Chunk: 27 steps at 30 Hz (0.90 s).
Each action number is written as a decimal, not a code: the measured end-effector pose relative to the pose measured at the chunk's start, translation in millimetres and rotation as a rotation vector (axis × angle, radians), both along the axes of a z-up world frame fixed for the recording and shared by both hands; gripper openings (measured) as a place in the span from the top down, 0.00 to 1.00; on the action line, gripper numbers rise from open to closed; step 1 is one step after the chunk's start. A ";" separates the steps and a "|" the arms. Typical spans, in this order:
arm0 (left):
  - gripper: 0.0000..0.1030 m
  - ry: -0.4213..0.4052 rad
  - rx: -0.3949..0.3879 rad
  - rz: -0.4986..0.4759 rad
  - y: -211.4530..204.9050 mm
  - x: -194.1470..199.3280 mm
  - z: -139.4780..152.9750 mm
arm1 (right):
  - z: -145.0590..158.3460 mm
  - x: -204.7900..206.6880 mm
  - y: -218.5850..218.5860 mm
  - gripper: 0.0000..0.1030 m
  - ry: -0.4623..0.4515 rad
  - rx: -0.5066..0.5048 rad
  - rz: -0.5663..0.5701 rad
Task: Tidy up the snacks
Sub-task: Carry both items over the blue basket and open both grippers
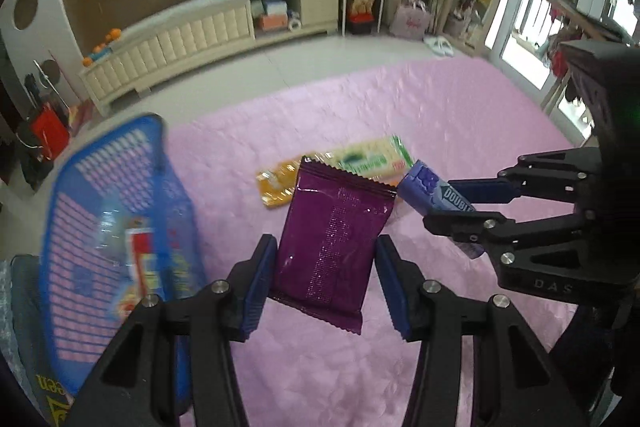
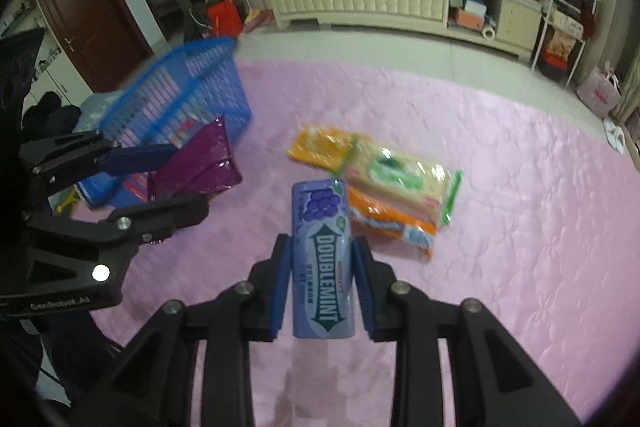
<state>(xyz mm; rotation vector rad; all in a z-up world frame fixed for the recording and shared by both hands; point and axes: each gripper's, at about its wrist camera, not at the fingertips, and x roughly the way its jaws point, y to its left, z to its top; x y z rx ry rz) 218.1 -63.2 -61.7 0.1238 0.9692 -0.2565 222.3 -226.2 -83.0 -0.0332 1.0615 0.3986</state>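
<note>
My left gripper [image 1: 326,275] is shut on a purple foil snack packet [image 1: 332,239], held up above the pink cloth; the same purple packet [image 2: 196,163] shows at the left of the right wrist view. My right gripper [image 2: 322,275] is shut on a lilac Doublemint gum bottle [image 2: 323,259], also lifted; the gum bottle [image 1: 436,193] appears at the right of the left wrist view. A blue slatted basket [image 1: 68,227] with several snacks inside stands at the left, and the basket [image 2: 192,91] lies behind the left gripper in the right wrist view.
On the pink cloth [image 2: 500,227] lie an orange packet [image 2: 320,145], a green-and-cream cracker pack [image 2: 404,179] and an orange-and-white pack [image 2: 396,223]. A cream low cabinet [image 2: 360,1] runs along the far wall. Tiled floor lies beyond the cloth.
</note>
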 end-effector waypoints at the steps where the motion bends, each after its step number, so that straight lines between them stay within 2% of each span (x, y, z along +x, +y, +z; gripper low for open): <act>1: 0.53 -0.016 -0.001 0.007 8.5 -4.5 8.5 | 6.0 -0.7 5.6 0.66 -0.009 0.004 0.005; 8: 0.53 -0.045 0.008 0.088 57.6 -12.9 30.0 | 43.7 0.5 52.3 0.66 -0.080 0.065 0.056; 11: 0.53 -0.056 0.004 0.119 79.0 -17.6 36.6 | 49.0 4.6 75.1 0.66 -0.091 0.090 0.084; 18: 0.53 -0.043 0.009 0.184 120.9 -31.5 35.7 | 48.3 15.1 120.8 0.66 -0.094 0.086 0.147; 27: 0.53 0.018 -0.010 0.203 142.5 -30.9 12.9 | 36.2 18.8 139.8 0.66 -0.069 0.078 0.143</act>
